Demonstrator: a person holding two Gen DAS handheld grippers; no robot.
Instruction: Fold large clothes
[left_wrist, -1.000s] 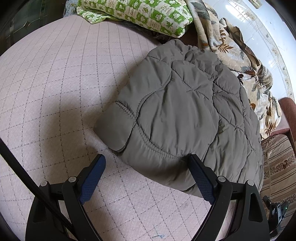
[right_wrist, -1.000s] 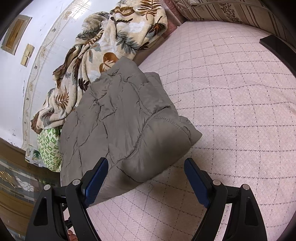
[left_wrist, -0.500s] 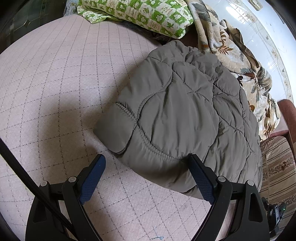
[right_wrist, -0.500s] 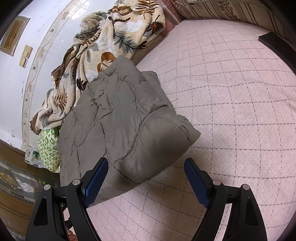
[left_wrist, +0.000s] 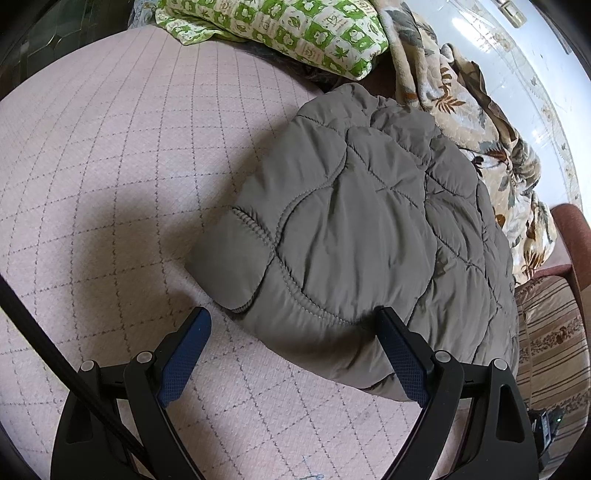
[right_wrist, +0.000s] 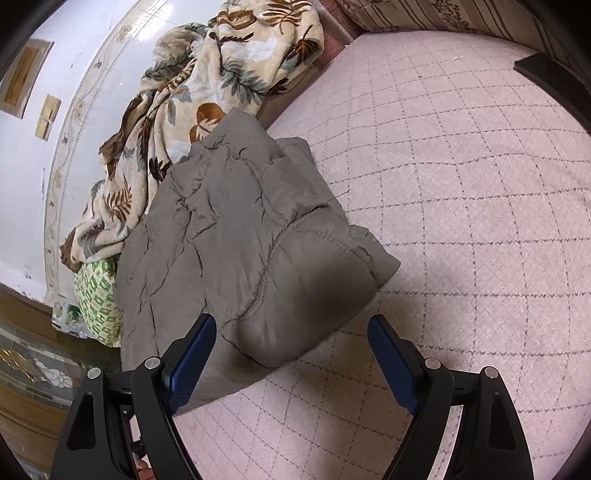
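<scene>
Left tool (left_wrist: 291, 350): released, jaws spread, nothing between them. Grey quilted jacket (left_wrist: 362, 240) lies folded on the pink quilted bed (left_wrist: 110, 166), beside the leaf-print blanket (right_wrist: 207, 88). Right tool (right_wrist: 291, 354): released, hovering at the jacket's near edge.

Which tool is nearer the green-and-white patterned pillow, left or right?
Left, as far as I can judge. The left tool faces the pillow across the grey quilted jacket. From the right tool, only a sliver of it shows behind the jacket's far edge.
</scene>
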